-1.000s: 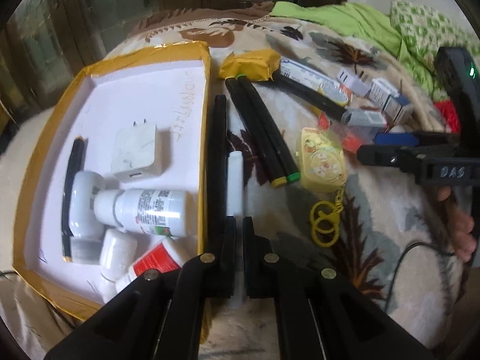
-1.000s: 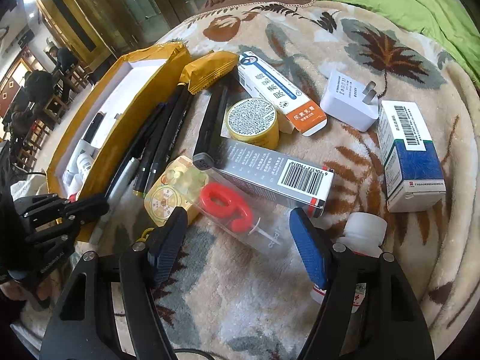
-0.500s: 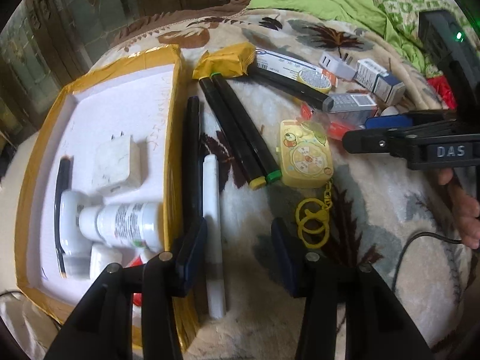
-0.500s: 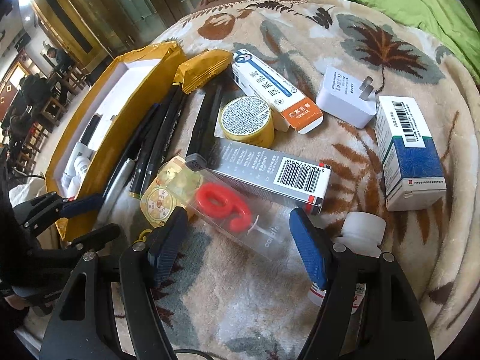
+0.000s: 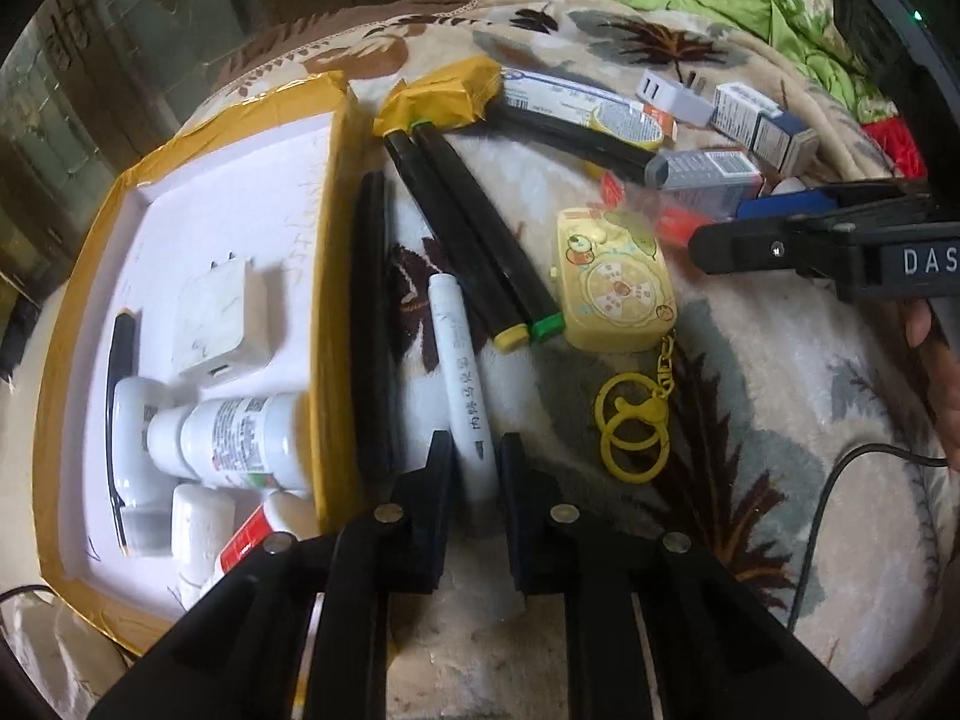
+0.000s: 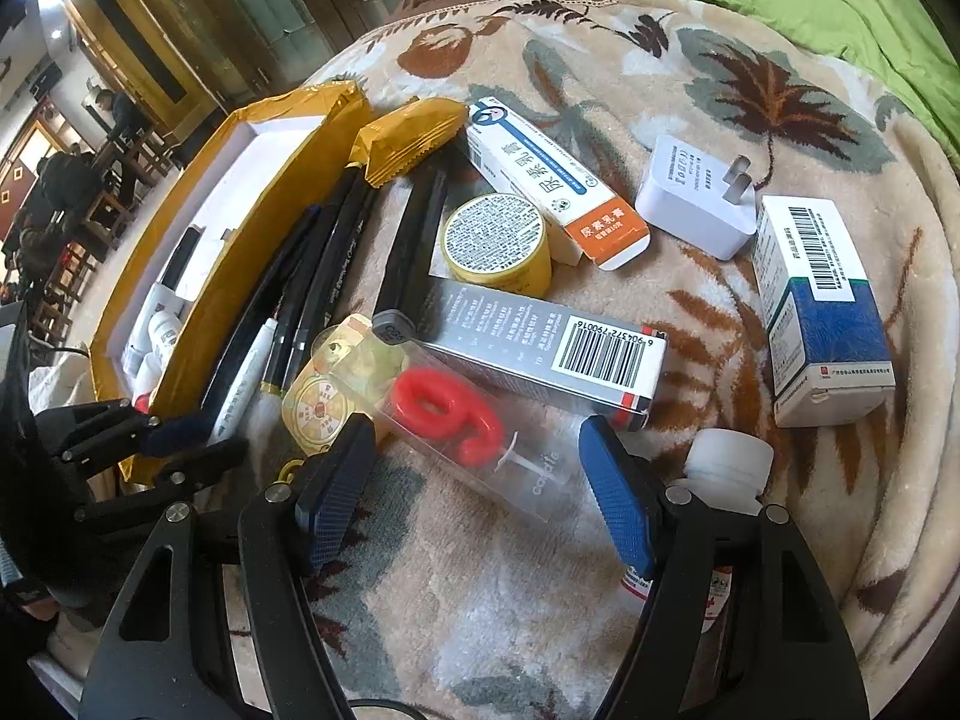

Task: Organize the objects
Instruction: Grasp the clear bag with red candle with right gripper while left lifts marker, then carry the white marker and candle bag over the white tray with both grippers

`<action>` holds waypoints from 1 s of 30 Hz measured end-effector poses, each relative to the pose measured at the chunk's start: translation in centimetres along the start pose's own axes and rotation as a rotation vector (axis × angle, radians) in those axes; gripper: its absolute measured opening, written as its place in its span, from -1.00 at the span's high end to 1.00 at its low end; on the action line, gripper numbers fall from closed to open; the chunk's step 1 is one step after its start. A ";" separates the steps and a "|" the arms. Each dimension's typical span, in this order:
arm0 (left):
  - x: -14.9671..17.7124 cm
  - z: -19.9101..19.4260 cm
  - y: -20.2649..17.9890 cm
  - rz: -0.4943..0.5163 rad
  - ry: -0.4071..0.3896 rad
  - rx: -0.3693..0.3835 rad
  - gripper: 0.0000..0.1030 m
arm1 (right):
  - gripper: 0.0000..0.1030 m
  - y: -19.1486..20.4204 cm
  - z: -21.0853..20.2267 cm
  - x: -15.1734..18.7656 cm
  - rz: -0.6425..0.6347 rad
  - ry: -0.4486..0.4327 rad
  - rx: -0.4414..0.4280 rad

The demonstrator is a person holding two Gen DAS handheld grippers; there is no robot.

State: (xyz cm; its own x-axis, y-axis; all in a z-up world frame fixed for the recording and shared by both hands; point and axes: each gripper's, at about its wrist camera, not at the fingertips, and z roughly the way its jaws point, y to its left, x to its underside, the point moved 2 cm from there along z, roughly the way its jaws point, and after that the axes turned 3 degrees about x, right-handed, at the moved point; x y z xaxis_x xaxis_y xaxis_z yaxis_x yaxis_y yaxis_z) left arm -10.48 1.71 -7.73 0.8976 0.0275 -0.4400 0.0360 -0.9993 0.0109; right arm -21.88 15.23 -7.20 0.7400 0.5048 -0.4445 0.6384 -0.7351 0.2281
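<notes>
A white marker lies on the blanket just right of the yellow-edged white box. My left gripper is closing on the marker's near end, and both pads touch its sides. From the right wrist view the same left gripper sits at the box's near corner. My right gripper stands open, hovering over a clear plastic case with a red piece, with nothing between its pads. In the left wrist view the right gripper is at the right.
The box holds a white charger, white bottles and a black pen. On the blanket lie black markers, a yellow keychain toy, a round tin, several medicine boxes, a plug and a small bottle.
The left jaws opened wide half a second ago with the white marker lying on the blanket, and have now closed in on it again. The right gripper has not moved.
</notes>
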 end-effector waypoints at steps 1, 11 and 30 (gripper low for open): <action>0.2 -0.3 0.2 -0.014 0.001 0.019 0.77 | -0.39 0.2 -0.1 0.0 -0.010 0.006 -0.013; 0.4 -0.2 -0.2 -0.017 -0.012 0.026 0.72 | -0.34 3.9 0.3 0.4 -0.228 0.140 -0.040; -0.1 0.1 -0.2 0.025 -0.059 -0.053 0.74 | 0.46 5.3 -0.6 3.0 -0.172 0.113 0.175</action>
State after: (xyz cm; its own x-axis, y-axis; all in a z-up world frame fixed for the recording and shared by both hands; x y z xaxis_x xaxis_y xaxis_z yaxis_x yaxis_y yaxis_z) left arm -10.60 1.94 -7.82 0.8711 -0.0009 -0.4912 0.0383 -0.9968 0.0698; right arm -16.14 13.12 -6.79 0.6487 0.6695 -0.3618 0.7182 -0.6958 0.0002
